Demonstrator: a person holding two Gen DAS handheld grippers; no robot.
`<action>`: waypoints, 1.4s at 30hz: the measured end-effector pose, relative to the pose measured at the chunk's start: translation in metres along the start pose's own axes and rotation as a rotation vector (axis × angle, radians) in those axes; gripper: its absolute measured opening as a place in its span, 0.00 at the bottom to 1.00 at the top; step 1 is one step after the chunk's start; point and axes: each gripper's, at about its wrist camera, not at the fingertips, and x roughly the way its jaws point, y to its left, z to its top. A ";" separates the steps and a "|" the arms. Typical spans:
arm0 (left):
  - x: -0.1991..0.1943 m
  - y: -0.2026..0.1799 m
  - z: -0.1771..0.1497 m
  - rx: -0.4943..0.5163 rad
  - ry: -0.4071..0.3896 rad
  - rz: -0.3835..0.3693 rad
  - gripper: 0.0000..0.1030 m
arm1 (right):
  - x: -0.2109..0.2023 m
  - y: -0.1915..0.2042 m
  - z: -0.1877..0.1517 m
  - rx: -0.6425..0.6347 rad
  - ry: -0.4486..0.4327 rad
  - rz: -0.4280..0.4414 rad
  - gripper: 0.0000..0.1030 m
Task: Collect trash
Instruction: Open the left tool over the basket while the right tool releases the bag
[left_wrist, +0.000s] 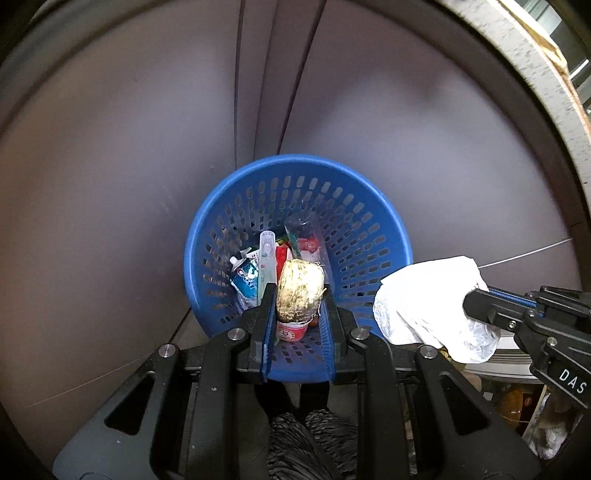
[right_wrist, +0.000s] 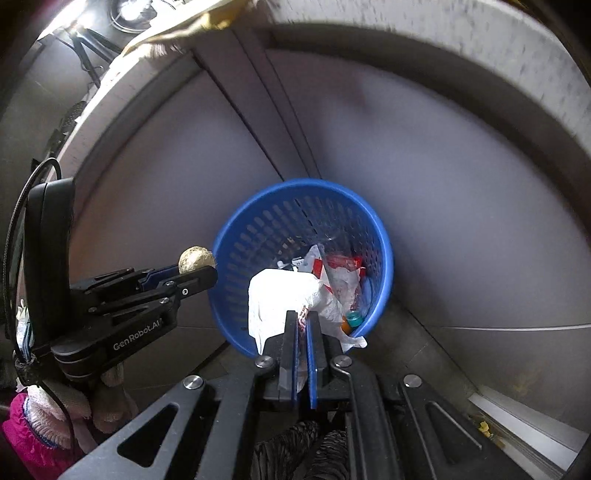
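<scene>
Between the left tongs a straw-coloured ball of fibre is gripped, directly above the blue basket on the floor. Just right, the right tongs pinch a crumpled white bag over the near rim.

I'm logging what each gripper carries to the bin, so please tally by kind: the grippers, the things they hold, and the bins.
Grippers: 2, the left gripper and the right gripper
Held pieces of trash: 2, a yellowish fibrous ball and a white plastic bag
Bins: 1, a blue perforated basket
Total: 5
</scene>
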 end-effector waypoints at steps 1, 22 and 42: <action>0.004 0.000 0.000 0.001 0.003 0.001 0.19 | 0.004 -0.001 -0.001 0.003 0.003 -0.002 0.01; 0.054 0.009 -0.005 0.003 0.037 0.016 0.19 | 0.056 -0.007 -0.003 0.023 0.038 -0.016 0.03; 0.043 0.012 -0.004 0.018 0.014 0.030 0.54 | 0.044 0.002 0.002 -0.005 0.015 -0.033 0.43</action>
